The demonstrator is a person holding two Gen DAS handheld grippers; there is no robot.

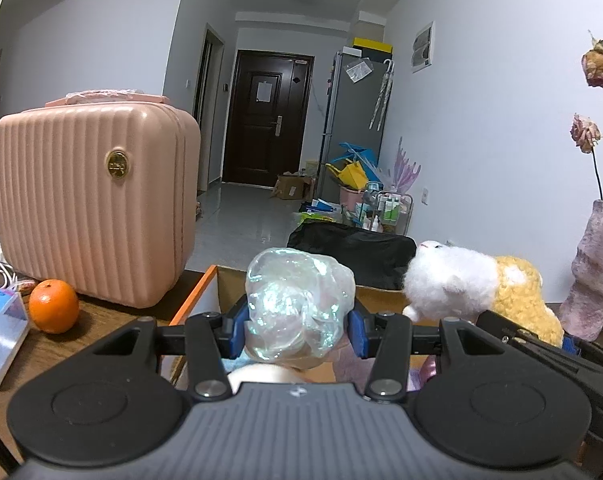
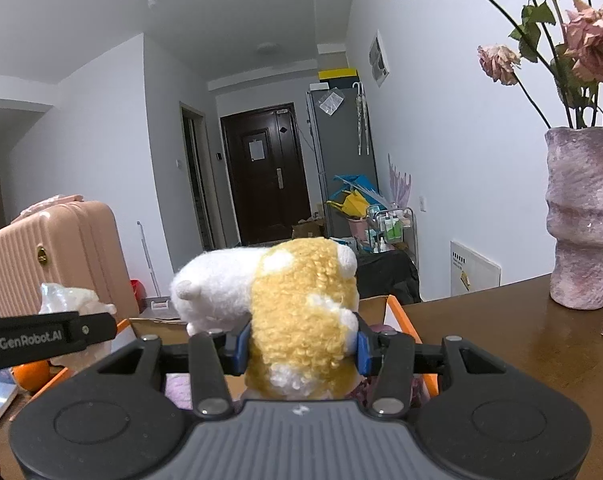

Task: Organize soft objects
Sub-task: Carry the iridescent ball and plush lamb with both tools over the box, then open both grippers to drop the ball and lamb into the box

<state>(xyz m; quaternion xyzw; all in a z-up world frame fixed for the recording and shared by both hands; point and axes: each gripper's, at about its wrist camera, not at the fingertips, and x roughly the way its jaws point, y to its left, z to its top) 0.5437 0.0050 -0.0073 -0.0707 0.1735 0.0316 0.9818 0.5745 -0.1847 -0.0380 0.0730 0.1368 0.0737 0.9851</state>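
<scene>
My left gripper (image 1: 297, 326) is shut on a crumpled, shiny clear plastic ball (image 1: 299, 304), held above an open cardboard box with an orange rim (image 1: 193, 294). Pale and purple soft things lie inside the box below it. My right gripper (image 2: 301, 346) is shut on a yellow and white plush toy (image 2: 297, 316), also over the box (image 2: 397, 312). In the left wrist view the plush (image 1: 473, 288) shows at the right, with the right gripper's arm beneath it. In the right wrist view the plastic ball (image 2: 73, 300) and the left gripper's side show at the left.
A pink ribbed case (image 1: 93, 208) stands on the wooden table at the left, with an orange (image 1: 53, 306) and a tissue pack (image 1: 1, 336) in front of it. A purple vase (image 2: 581, 220) with dried roses stands at the right. A black bag (image 1: 353, 248) lies beyond the box.
</scene>
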